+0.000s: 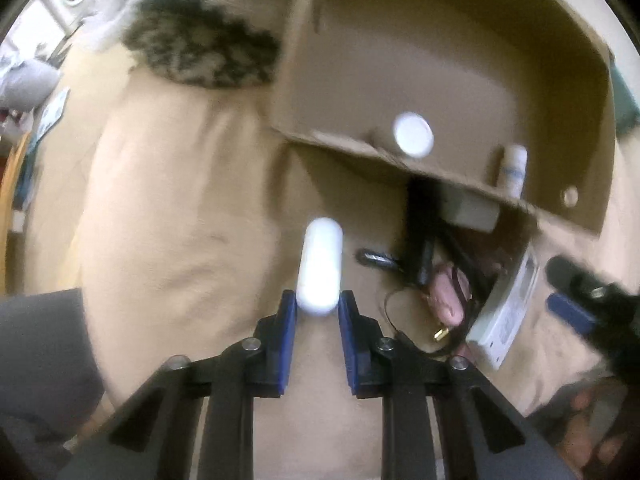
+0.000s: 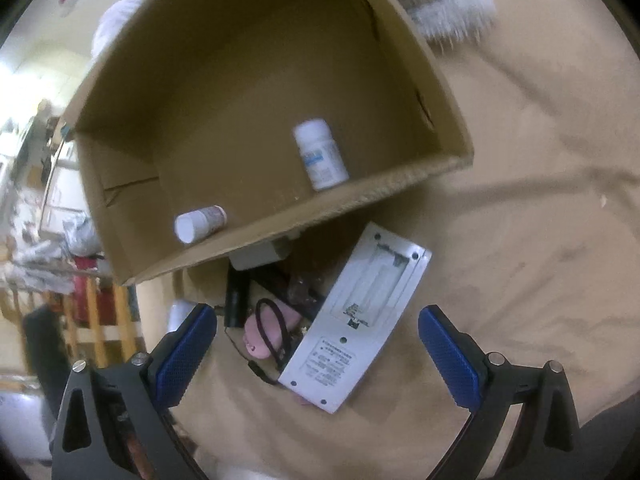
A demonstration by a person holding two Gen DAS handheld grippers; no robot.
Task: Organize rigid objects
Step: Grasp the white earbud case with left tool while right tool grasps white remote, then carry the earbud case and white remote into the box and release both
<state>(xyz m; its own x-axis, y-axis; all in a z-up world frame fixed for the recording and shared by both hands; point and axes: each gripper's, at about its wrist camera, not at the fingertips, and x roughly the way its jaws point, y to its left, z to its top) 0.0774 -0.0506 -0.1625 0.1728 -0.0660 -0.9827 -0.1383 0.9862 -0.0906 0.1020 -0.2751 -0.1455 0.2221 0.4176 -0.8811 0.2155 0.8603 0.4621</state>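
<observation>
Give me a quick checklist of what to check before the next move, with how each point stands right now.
1. Left tongs hold the white capsule: ok, the blue pads sit on both sides of its near end.
2. Grip firm enough to lift: cannot tell, only the tip is pinched and the picture is blurred.
3. Right tongs free: ok, wide open over the white panel.
4. Box has room: ok, only two bottles, and, lie inside.
5. Way to the box open: ok, its mouth faces the tongs.
6. Clutter beside the capsule, such as the cable: cannot tell whether it would snag.
</observation>
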